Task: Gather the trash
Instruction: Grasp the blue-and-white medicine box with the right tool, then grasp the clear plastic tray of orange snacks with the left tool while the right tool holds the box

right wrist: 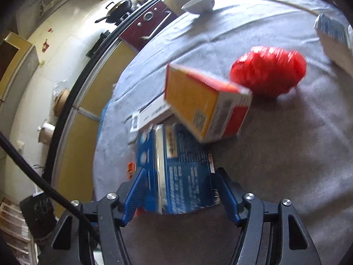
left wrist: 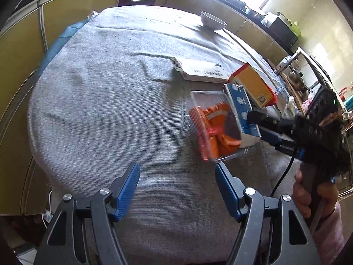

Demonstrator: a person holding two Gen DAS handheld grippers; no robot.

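Left wrist view: left gripper point(left wrist: 177, 184) hovers over the grey-clothed bench point(left wrist: 106, 101), jaws spread, nothing between them. Clear tray point(left wrist: 213, 128) of orange wrappers lies toward the right edge, touching the blue box point(left wrist: 241, 110).

Right wrist view: right gripper point(right wrist: 179, 193) jaws pinch the blue box point(right wrist: 178, 172). Yellow box point(right wrist: 205, 103) just beyond; red bag point(right wrist: 268, 70) behind; white bowl point(right wrist: 199, 2) at the far edge.

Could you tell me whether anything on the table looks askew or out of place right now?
Yes: the yellow box sits tilted, propped on the white carton, and the blue box is in the right gripper.
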